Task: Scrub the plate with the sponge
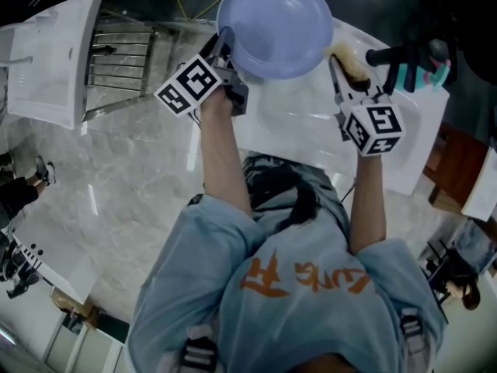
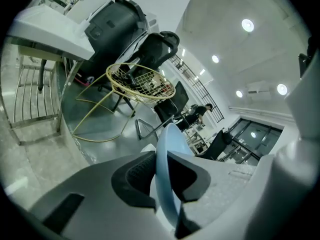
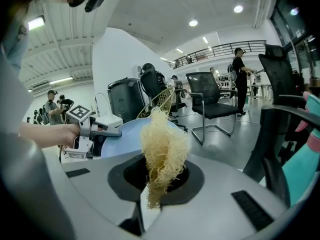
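Observation:
A pale blue plate [image 1: 276,26] is held up above the white sink top [image 1: 311,123]. My left gripper [image 1: 224,45] is shut on its left rim. In the left gripper view the plate's edge [image 2: 167,169] runs upright between the dark pads of that gripper [image 2: 165,181]. My right gripper [image 1: 339,62] is shut on a yellowish fibrous sponge [image 1: 351,62], just right of the plate and apart from it. In the right gripper view the sponge [image 3: 162,144] sticks up out of the gripper [image 3: 160,181], with the plate [image 3: 125,134] and the left gripper [image 3: 92,131] behind it.
A metal rack [image 1: 116,53] and a white table [image 1: 46,61] stand at the left. A black fitting and a teal object [image 1: 423,64] sit at the sink's right end. A wire basket [image 2: 140,81], office chairs [image 3: 212,101] and people lie beyond.

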